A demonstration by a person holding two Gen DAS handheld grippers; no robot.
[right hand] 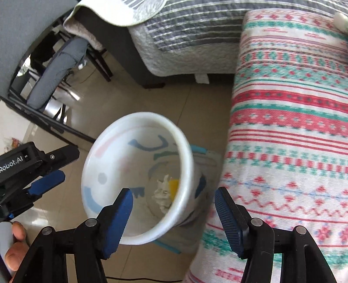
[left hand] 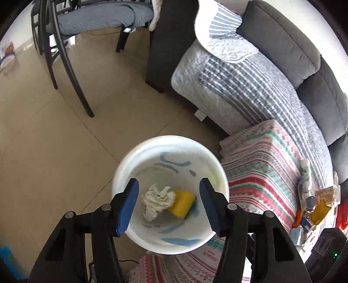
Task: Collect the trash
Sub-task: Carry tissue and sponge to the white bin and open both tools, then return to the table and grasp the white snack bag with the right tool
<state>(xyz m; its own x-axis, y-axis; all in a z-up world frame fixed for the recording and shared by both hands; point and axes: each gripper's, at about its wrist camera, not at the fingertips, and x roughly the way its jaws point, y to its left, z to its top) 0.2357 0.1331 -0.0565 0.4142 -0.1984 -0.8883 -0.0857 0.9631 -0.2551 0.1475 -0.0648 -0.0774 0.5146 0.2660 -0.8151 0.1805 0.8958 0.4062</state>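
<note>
Okay, left gripper point(left hand: 169, 203) spread and empty above the white bin point(left hand: 139, 150) on the floor; crumpled tissue point(left hand: 157, 201) and yellow sponge point(left hand: 182, 203) lie at its bottom. Both look light and soft; pinch mid-bulk. Right gripper point(right hand: 174, 212) also spread, empty, over the rim beside the patterned cover point(right hand: 289, 135).

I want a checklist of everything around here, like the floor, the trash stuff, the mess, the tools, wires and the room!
Surface: beige tiled floor, shiny.
Job's things: white plastic bin with blue marks stands on the floor; inside lie a crumpled white tissue and a yellow sponge-like block, touching.
Clutter: small packets and tubes on the red-and-green patterned cloth.
Grippers: left tool open, above the bin; right tool open, empty.
Cables: thin black cable on the floor.
Surroundings: grey sofa with striped quilt; black chair with grey cushion.
</note>
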